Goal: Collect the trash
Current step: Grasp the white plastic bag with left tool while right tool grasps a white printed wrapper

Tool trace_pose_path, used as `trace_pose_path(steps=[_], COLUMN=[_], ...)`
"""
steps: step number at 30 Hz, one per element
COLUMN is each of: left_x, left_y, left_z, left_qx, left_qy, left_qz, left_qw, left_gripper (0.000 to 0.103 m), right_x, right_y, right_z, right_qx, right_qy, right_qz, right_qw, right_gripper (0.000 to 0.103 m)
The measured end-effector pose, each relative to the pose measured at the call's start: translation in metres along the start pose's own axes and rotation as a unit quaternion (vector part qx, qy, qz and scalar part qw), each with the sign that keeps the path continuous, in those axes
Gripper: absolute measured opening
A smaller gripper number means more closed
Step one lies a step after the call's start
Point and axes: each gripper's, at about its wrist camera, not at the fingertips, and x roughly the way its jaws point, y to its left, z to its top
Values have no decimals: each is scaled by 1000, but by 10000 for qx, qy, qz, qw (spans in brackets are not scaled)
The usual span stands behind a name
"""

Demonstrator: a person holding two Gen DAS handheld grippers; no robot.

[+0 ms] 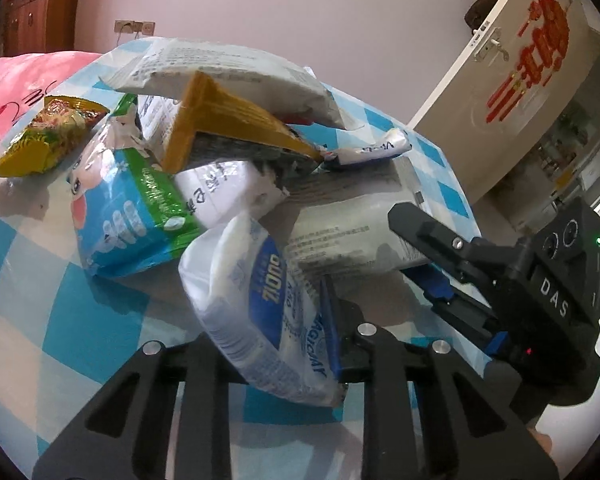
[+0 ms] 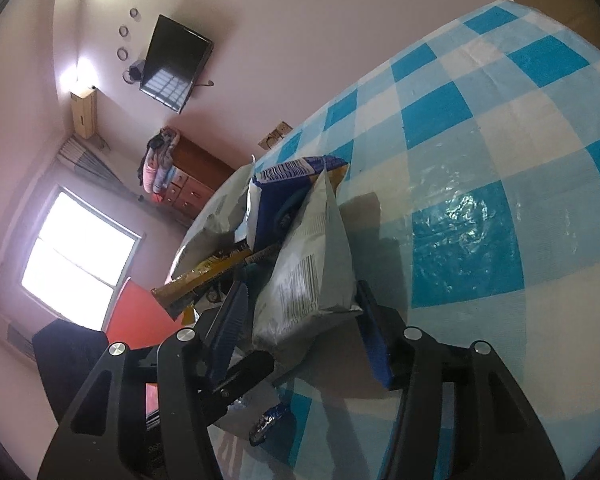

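Note:
A heap of empty snack wrappers (image 1: 228, 128) lies on a table with a blue and white checked cloth (image 1: 32, 264). My left gripper (image 1: 276, 340) is shut on a white and blue wrapper (image 1: 260, 304) at the near side of the heap. My right gripper (image 2: 300, 312) has its jaws on both sides of a silver-white bag (image 2: 312, 272) with a barcode; it also shows in the left wrist view (image 1: 424, 264), against the same bag (image 1: 348, 232). A yellow wrapper (image 1: 224, 116), a blue and green packet (image 1: 128, 200) and a yellow-green packet (image 1: 48, 136) lie in the heap.
A pink cushion (image 1: 8, 92) lies beyond the table at left. An open white door (image 1: 512, 80) stands at right. In the right wrist view a red chair (image 2: 140, 312), a dark garment (image 2: 68, 356), a window (image 2: 76, 256) and a wooden dresser (image 2: 192, 184) show beyond the table edge.

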Motion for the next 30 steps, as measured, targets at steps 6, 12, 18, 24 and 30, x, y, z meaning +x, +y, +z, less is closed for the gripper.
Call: trace_pose_path(steps=[6,12,18,24,30], left_x=[-11,-27,-40,-56,-77], left_y=[5,24,37,52,73], left_z=[-2,-2,-2,-4,-6], left_qx=[241,312,501,582,629], left_qy=[-38,-104,-153,-251,-388], left_qz=[-59,-100,-28,39,118], left_qw=[9997,9994,9986,9980,9972], left_gripper=[21,19,19,19,19], right_x=[5,7,13,12,9], right_y=[6,11,20,23,33], right_z=[-2,-2,-6,-7,-14], right_qx=[-86,-173,-442,-470,-733], right_qy=[45,89,110,1,-196], right_qz=[-47,-236,-708,-894,-1027], right_qw=[9999,9995,9965,9949,9918], right_gripper=[56,56,56,45,39])
